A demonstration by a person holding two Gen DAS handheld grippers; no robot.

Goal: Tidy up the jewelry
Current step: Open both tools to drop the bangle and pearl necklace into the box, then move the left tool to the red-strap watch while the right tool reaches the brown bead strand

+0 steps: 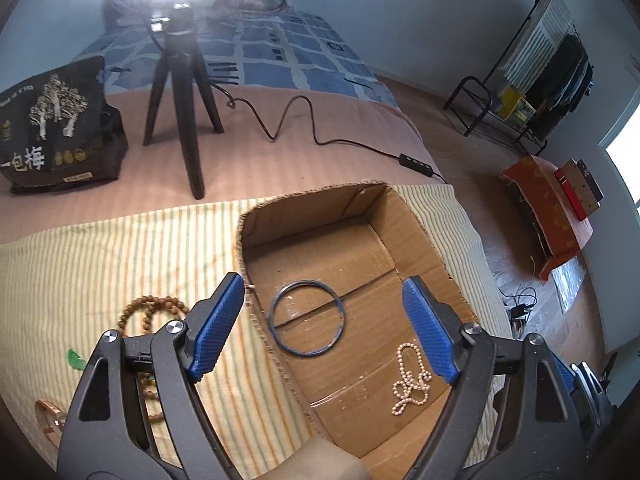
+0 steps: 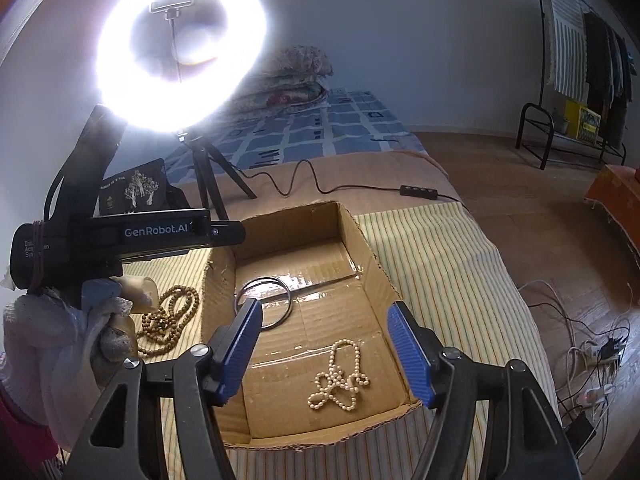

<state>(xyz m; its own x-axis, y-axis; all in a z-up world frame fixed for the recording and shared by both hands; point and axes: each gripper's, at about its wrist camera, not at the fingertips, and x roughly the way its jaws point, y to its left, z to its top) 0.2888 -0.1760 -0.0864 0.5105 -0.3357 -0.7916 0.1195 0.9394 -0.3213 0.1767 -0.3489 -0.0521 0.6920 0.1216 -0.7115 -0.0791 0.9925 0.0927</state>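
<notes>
Black claw (image 2: 324,344), ribbed blue pads (image 2: 410,356)

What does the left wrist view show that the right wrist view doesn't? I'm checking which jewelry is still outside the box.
Only left wrist: a green piece and a copper bangle on the striped cloth. Only right wrist: the lit ring light and the left gripper's body. Both: the cardboard box holding a blue bangle and pearl chain, with wooden beads outside.
</notes>
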